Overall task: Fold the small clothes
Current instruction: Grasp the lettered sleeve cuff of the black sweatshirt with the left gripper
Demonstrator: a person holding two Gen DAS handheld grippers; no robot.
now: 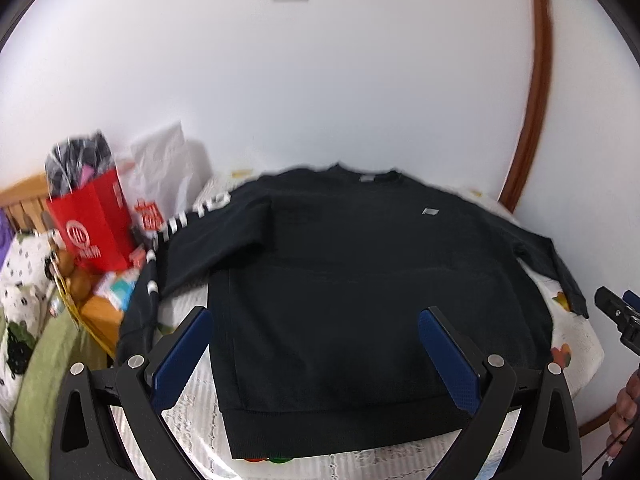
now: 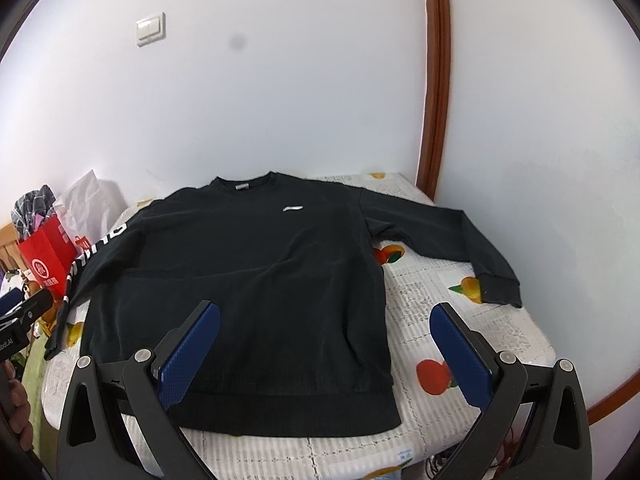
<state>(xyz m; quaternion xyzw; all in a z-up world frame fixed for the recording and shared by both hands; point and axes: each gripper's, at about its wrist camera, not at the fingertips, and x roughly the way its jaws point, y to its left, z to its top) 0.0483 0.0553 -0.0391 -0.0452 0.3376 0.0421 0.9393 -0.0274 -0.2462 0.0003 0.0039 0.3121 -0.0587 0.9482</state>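
A black long-sleeved sweatshirt (image 1: 340, 280) (image 2: 248, 272) lies flat, front up, on a table covered with a white fruit-print cloth (image 2: 432, 292). Its collar points to the wall and its hem faces me. One sleeve (image 2: 448, 236) stretches out to the right; the other, with white lettering (image 2: 92, 256), hangs off the left edge. My left gripper (image 1: 316, 320) hovers open above the lower body of the sweatshirt. My right gripper (image 2: 326, 316) is open over the hem's right corner. Neither holds anything.
A red paper bag (image 1: 96, 228) (image 2: 44, 256) and a white plastic bag (image 1: 164, 172) stand at the table's left, above a wooden surface with small items. A white wall with a light switch (image 2: 151, 28) and a brown door frame (image 2: 434, 80) are behind. A hand (image 1: 624, 408) shows at the right edge.
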